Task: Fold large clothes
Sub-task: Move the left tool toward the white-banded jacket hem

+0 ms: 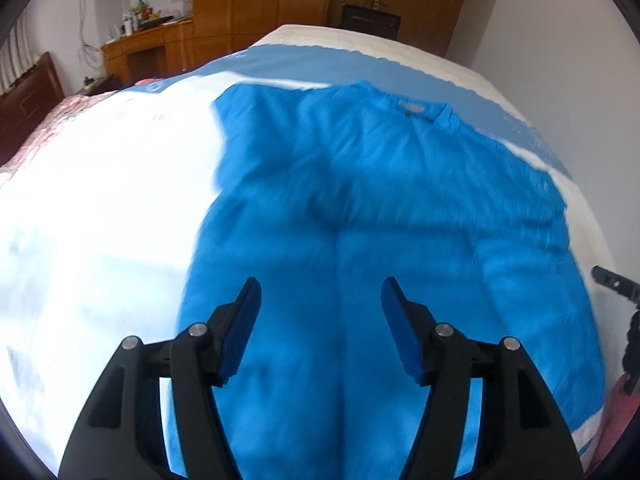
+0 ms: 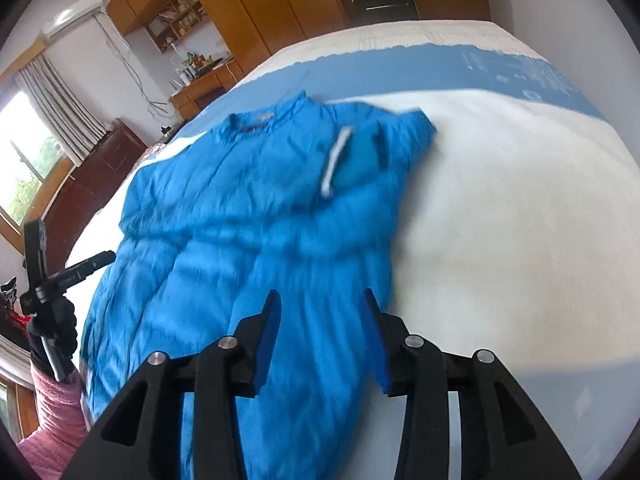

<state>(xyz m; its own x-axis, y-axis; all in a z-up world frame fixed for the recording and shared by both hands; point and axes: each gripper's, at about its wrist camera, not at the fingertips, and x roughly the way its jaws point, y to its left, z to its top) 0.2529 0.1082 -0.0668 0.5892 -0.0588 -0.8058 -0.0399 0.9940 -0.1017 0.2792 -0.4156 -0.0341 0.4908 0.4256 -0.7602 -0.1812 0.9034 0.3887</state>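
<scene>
A blue jacket [image 1: 360,208] lies spread on the bed [image 1: 100,200], with wooden cupboards [image 2: 256,4] beyond. Both the left gripper [image 1: 320,300] and right gripper [image 2: 320,312] hover above it, fingers apart and holding nothing.

blue padded jacket [image 2: 248,216] | spread flat on bed, collar at far end | one sleeve folded across chest

Jacket [image 2: 256,216] flat on bed [image 2: 500,200], wardrobe [image 2: 256,4] behind, both claws above
</scene>
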